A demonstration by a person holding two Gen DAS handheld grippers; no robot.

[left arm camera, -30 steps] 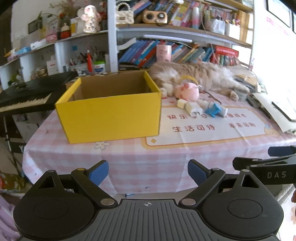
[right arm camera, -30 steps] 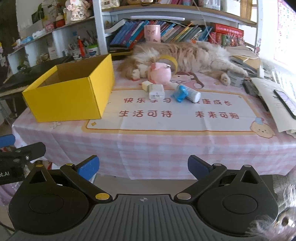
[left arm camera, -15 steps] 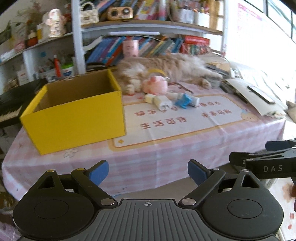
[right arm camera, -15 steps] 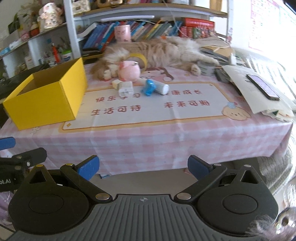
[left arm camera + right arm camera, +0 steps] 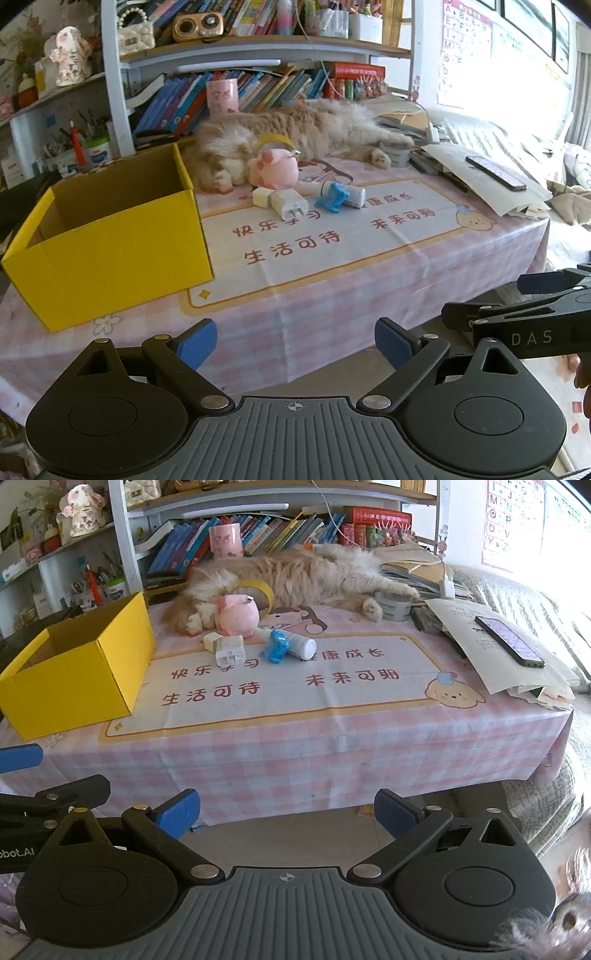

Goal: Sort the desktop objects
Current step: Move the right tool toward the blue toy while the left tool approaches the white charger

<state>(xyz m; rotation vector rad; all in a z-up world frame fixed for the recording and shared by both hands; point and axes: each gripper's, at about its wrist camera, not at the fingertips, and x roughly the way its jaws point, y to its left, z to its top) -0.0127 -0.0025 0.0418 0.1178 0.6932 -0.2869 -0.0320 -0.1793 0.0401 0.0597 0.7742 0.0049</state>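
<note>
Objects (image 5: 258, 638) mid-table; front edge (image 5: 295, 775) bare

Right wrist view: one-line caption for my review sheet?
Open right gripper faces yellow box, pink plush, charger, sleeping cat.

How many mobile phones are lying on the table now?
1. The phone lies on a sheet of paper at the table's right end, beyond the cat's hind paws. Others may be hidden under the papers there.
</note>
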